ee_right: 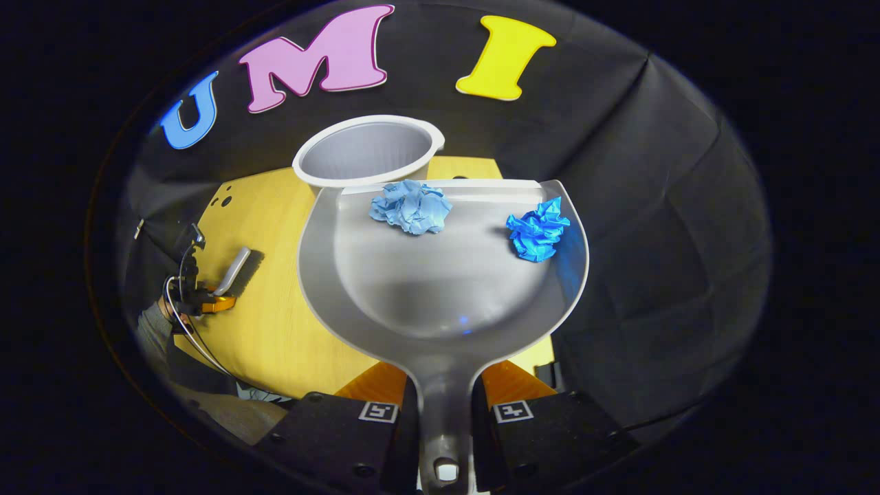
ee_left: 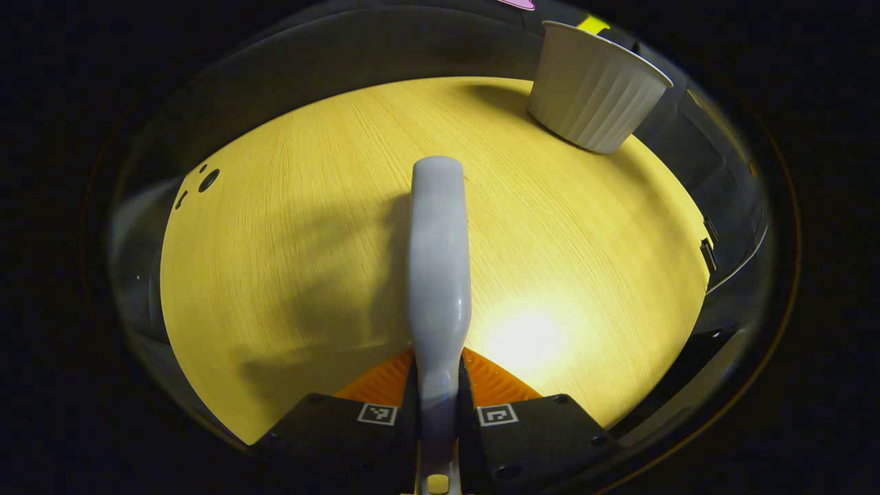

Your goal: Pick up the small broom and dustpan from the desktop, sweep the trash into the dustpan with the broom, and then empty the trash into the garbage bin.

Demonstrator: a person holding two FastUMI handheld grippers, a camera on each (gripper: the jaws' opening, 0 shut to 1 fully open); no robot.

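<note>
While the dustpan [ee_right: 440, 275], handle pinched by the right gripper [ee_right: 443, 405], is held lip-first just short of the garbage bin [ee_right: 368, 151], two paper wads [ee_right: 411, 206] are carried toward that rim.

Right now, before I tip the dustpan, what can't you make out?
- Broom, left gripper view: bristle end unseen, only its handle runs out from the left claw.
- Garbage bin, right gripper view: its bottom is hidden behind the dustpan.
- Left claw, right gripper view: too small to judge its grip.
</note>
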